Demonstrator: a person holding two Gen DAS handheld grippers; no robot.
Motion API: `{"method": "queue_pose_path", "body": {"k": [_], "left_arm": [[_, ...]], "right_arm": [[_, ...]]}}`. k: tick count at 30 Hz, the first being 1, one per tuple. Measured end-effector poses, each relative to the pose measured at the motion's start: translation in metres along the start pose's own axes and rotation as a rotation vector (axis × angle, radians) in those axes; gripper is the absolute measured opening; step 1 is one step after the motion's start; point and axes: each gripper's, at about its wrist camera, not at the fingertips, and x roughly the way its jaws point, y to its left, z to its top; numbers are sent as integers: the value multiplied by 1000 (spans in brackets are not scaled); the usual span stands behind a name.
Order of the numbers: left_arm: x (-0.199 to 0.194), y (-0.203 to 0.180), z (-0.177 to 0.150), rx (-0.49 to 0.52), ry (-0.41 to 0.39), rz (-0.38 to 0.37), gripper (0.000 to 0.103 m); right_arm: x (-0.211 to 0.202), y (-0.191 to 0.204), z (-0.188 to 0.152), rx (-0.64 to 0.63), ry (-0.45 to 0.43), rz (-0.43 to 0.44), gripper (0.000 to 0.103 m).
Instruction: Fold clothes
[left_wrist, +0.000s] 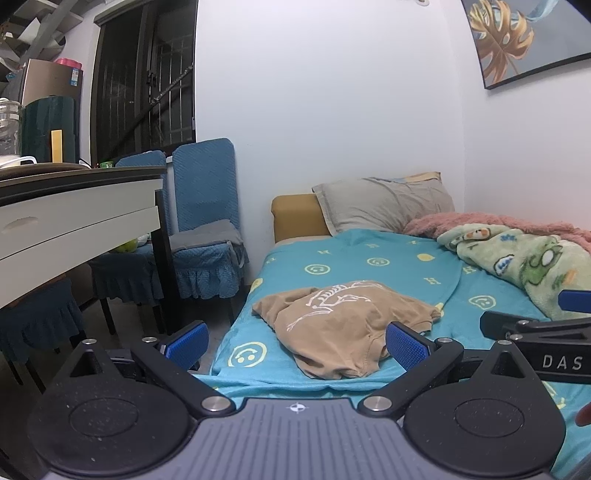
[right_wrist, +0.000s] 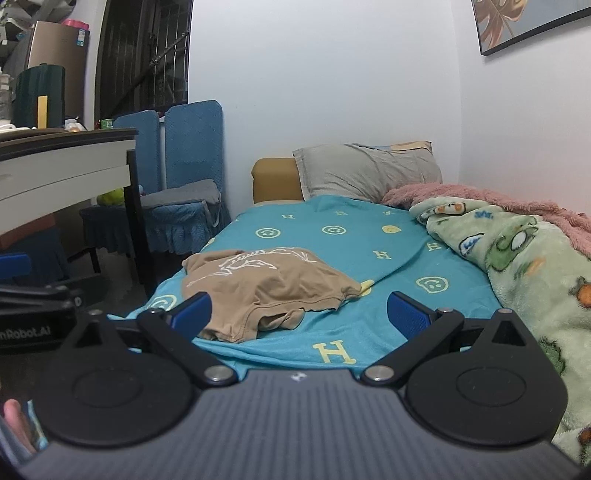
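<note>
Lying crumpled on the teal sheet (left_wrist: 332, 258) near the bed's foot and left edge is a tan shirt (left_wrist: 340, 325) with a white print, hem bunched toward the cameras. Left gripper (left_wrist: 295, 345) hangs just in front of it, jaws spread wide and empty, one blue pad overlapping the shirt's near corner in view. Right gripper (right_wrist: 301, 312) is beside it, also spread, gripping nothing. A green blanket (right_wrist: 517, 266) and a pink one (right_wrist: 461, 195) crowd the wall side, with a grey pillow (right_wrist: 369, 171) at the head. Off the left edge sit blue chairs (left_wrist: 205, 221) and a white table (left_wrist: 74, 218).
</note>
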Motion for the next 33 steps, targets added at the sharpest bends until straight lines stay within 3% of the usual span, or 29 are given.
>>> {"method": "queue_pose_path", "body": {"k": [17,23,33], "left_arm": [[17,-17,-8,57,51,-7,103],[18,-10,-9,6,44,-58,103],[20,-2,-8,-40,45,-57,103]], "right_arm": [[1,-5,1,48,1,-21,103],[1,-10,-1,71,1,-19,103],[2,-9,-1,53,2,-16,103]]}}
